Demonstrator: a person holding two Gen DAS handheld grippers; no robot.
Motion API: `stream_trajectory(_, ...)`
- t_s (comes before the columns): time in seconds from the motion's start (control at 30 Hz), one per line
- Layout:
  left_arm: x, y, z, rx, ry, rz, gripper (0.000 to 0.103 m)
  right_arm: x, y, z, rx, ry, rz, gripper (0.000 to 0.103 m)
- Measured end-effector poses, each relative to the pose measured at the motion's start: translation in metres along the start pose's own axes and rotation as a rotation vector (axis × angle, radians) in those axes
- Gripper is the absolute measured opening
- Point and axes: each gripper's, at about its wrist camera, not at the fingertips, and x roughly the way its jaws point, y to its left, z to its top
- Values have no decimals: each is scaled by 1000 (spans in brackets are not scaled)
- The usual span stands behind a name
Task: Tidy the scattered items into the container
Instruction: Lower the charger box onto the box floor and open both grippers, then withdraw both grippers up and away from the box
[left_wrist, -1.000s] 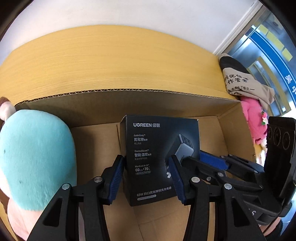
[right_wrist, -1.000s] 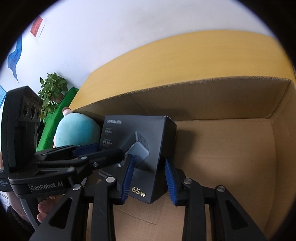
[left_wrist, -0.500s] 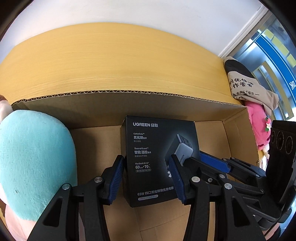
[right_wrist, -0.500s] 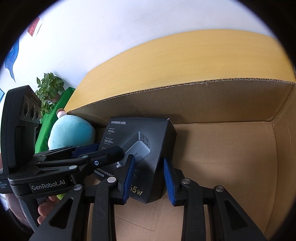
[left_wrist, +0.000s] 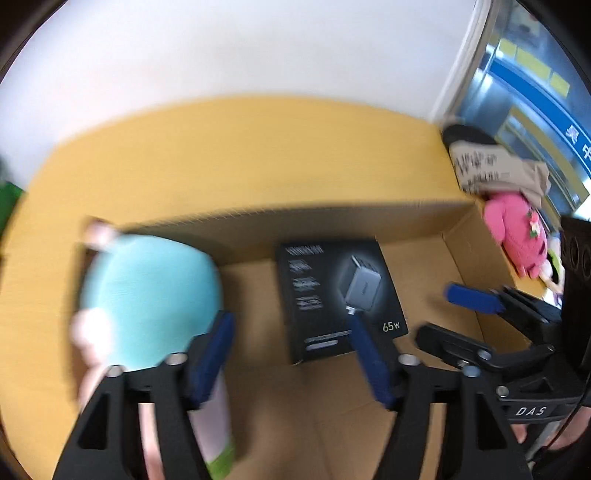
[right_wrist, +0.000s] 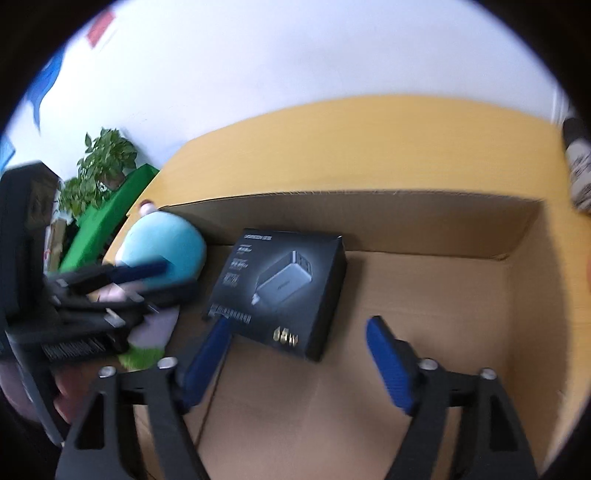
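Note:
A black charger box lies flat on the floor of the open cardboard box, free of both grippers; it also shows in the right wrist view. My left gripper is open and empty above and in front of it. My right gripper is open and empty, raised just in front of the charger box. A turquoise plush toy rests in the box's left corner, also in the right wrist view.
The cardboard box stands on a yellow table. A pink plush and a beige printed bag lie beyond the box's right wall. A potted plant and a green block stand at the left.
Both grippers opened and let go of the charger box, which now lies flat on the box floor. Both grippers pulled back and up; the views are motion-blurred.

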Motion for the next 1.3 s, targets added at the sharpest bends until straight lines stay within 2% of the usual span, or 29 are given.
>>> stream_trajectory(0.07,-41,1,-13,-29,-109,33,89,-24,9,-13,-23,-30,-27,78)
stream_trajectory(0.17,-99,-6,-44,-67,-265,103,102,-65,29,-39,-48,-101,-93,78)
stream_trajectory(0.23,-132,-17,-71,-61,-363,189,103,-89,42,-58,-51,-138,-106,79)
stream_trajectory(0.33,-164,-35,-108,7,-438,268,103,-117,60,-86,-45,-191,-128,79)
stream_trajectory(0.43,-186,-42,-138,31,-446,274,103,-135,77,-104,-62,-224,-182,79)
stream_trajectory(0.63,-222,-58,-175,19,-486,256,103,-169,98,-133,-107,-271,-227,79)
stream_trajectory(0.83,-243,-74,-191,31,-503,236,103,-189,111,-153,-132,-295,-231,79)
stream_trajectory(1.3,-242,-95,-216,35,-472,238,103,-209,110,-181,-129,-309,-216,79)
